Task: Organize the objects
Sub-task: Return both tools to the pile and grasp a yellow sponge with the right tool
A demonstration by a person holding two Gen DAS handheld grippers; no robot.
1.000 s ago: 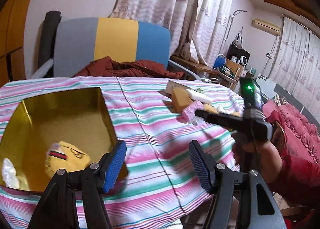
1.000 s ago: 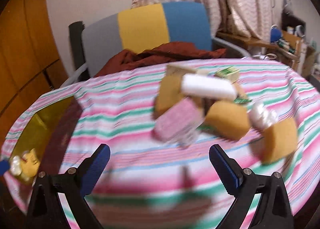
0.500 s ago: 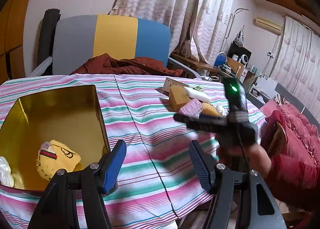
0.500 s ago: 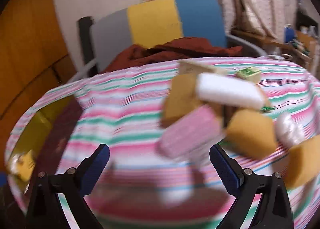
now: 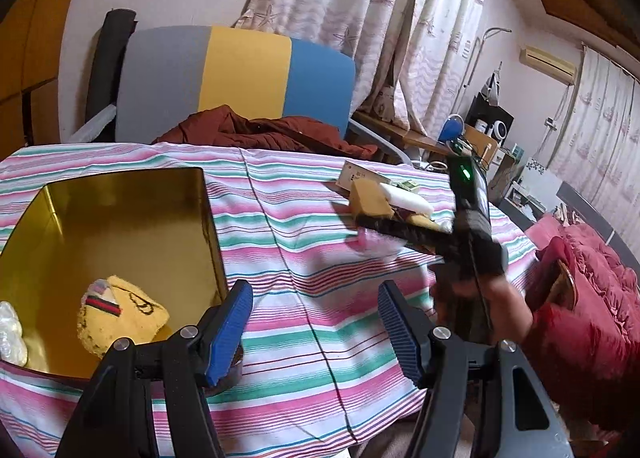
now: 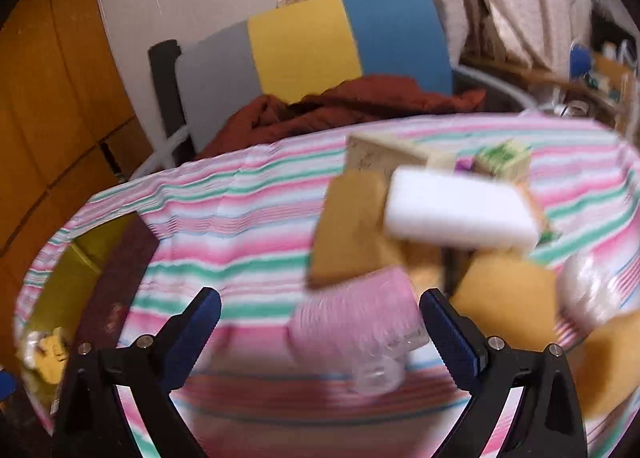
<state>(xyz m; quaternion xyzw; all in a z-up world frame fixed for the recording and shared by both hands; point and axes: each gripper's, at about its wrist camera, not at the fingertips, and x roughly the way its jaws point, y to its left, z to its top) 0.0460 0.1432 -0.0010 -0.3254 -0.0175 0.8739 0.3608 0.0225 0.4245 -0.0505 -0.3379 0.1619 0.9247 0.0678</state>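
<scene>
A gold tin box (image 5: 120, 226) sits at the left of the striped table, holding a yellow pouch (image 5: 120, 318) and a white wrapped item (image 5: 10, 334). My left gripper (image 5: 314, 328) hangs open beside the tin's near right corner, nothing between its fingers. A heap of objects lies at the right: a pink packet (image 6: 356, 318), a white block (image 6: 460, 214), tan sponges (image 6: 352, 230) and small boxes (image 6: 384, 154). My right gripper (image 6: 320, 338) is open, low over the cloth, with the pink packet between its fingers, nearer the right one. In the left wrist view a hand (image 5: 488, 298) carries that gripper over the heap.
A grey, yellow and blue chair (image 5: 240, 78) with a dark red garment (image 5: 272, 130) stands behind the table. A red bedcover (image 5: 592, 298) lies at the right. Shelves with clutter (image 5: 480, 138) stand by the curtains. The striped tablecloth (image 5: 300, 258) spans between tin and heap.
My right gripper has moved in closer to the heap and lower, so the pink packet now sits between its fingers. The left gripper has stayed put.
</scene>
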